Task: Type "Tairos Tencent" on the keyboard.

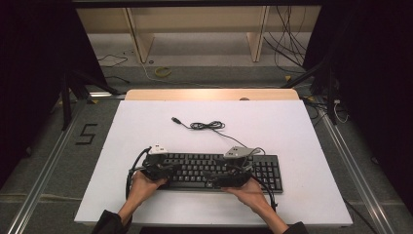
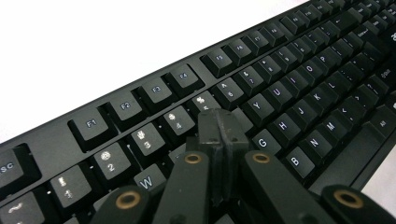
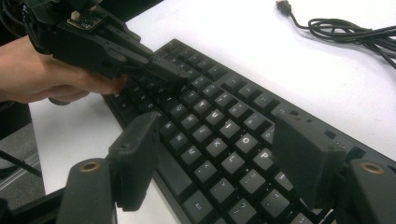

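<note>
We press keys on the black keyboard (image 1: 221, 171) beneath both tools — left tool (image 2: 219, 128) closed, tips together on a key beside G; right tool (image 3: 224, 158) hovers open — next, lift and shift.

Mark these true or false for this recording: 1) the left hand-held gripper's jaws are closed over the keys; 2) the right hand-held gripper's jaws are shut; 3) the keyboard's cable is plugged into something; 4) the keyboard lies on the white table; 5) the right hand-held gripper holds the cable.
1) True: the left hand-held gripper has its jaws pressed together above the keyboard, near the 5 key.
2) False: the right hand-held gripper has its jaws wide apart over the keys.
3) False: the cable lies loose, its plug free on the table.
4) True.
5) False: nothing is between its jaws.
</note>
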The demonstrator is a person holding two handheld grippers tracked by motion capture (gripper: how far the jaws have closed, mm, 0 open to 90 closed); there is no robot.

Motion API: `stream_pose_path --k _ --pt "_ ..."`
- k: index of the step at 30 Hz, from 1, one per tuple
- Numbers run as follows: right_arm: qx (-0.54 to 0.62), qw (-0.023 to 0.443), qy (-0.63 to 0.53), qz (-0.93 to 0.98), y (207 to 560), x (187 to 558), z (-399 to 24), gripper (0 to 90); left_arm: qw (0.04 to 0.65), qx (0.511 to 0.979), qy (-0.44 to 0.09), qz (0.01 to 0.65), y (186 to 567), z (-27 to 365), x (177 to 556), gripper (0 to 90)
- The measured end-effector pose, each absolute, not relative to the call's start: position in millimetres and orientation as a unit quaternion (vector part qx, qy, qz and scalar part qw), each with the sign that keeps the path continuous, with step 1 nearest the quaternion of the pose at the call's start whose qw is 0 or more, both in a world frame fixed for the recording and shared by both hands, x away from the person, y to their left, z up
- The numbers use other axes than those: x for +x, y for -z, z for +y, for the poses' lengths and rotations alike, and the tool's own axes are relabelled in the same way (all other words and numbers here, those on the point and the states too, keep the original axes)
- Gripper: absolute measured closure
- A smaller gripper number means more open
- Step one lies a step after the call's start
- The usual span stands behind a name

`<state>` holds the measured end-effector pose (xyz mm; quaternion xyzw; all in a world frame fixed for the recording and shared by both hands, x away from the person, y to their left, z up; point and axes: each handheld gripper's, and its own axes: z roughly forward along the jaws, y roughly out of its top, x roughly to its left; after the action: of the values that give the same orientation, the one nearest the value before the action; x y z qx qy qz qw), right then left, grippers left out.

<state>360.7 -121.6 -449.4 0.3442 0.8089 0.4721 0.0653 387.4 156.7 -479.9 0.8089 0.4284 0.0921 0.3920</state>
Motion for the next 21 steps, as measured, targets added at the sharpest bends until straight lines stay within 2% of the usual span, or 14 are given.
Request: stream_pose_path --k 10,21 --pt "0.344 0.066 -0.472 0.809 449.4 360.5 -121.2 33.4 0.398 0.805 -0.095 0.430 475.5 157.2 385.5 88.9" --pt "0.345 0.066 -0.470 0.810 450.1 361.1 -120.6 33.3 0.417 0.798 -0.091 0.425 464.6 161.7 381.8 78.7"
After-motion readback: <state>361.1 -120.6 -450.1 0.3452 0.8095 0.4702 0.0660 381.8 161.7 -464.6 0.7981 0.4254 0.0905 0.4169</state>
